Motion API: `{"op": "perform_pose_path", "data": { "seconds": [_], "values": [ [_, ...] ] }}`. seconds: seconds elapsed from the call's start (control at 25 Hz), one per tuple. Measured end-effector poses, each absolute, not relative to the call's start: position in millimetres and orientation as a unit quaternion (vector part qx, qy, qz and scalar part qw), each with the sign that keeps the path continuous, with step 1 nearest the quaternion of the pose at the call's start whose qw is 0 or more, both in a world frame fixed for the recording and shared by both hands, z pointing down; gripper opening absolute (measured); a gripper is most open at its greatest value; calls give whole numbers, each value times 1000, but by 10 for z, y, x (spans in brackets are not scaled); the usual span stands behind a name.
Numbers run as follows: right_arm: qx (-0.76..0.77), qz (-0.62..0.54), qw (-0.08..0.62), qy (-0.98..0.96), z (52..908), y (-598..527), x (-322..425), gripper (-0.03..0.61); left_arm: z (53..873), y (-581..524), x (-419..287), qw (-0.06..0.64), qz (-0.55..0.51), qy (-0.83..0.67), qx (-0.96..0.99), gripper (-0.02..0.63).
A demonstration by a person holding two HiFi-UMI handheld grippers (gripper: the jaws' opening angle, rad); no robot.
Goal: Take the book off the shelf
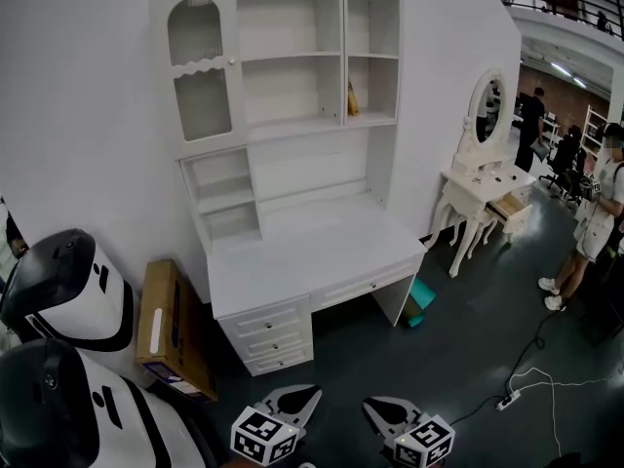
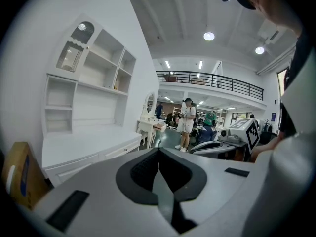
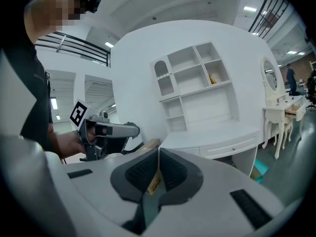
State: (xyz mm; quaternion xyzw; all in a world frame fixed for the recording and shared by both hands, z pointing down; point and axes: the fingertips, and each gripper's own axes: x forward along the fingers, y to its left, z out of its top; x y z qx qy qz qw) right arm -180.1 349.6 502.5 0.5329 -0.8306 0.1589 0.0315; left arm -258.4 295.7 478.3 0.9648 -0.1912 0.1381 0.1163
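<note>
A thin yellowish book leans upright in the lower right compartment of the white hutch shelf, which stands on a white desk. The book also shows small in the left gripper view and in the right gripper view. Both grippers are far short of the desk, at the bottom edge of the head view. My left gripper has its jaws together with nothing held. My right gripper is likewise shut and empty; the left gripper appears beside it.
A cardboard box leans against the desk's left side. Two white-and-black rounded machines stand at the left. A white dressing table with an oval mirror is to the right, with people beyond and a power strip with cable on the floor.
</note>
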Motion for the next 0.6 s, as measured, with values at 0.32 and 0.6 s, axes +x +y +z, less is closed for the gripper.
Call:
{"op": "perform_pose_path", "data": {
  "seconds": [0.32, 0.6],
  "values": [
    [572, 190, 10, -798, 5050, 3314, -2009, 31, 4976, 2763, -2993, 124, 164, -174, 963, 11],
    [567, 194, 23, -800, 5060, 3094, -2142, 31, 4972, 2611, -3162, 131, 149, -179, 964, 11]
  ]
}}
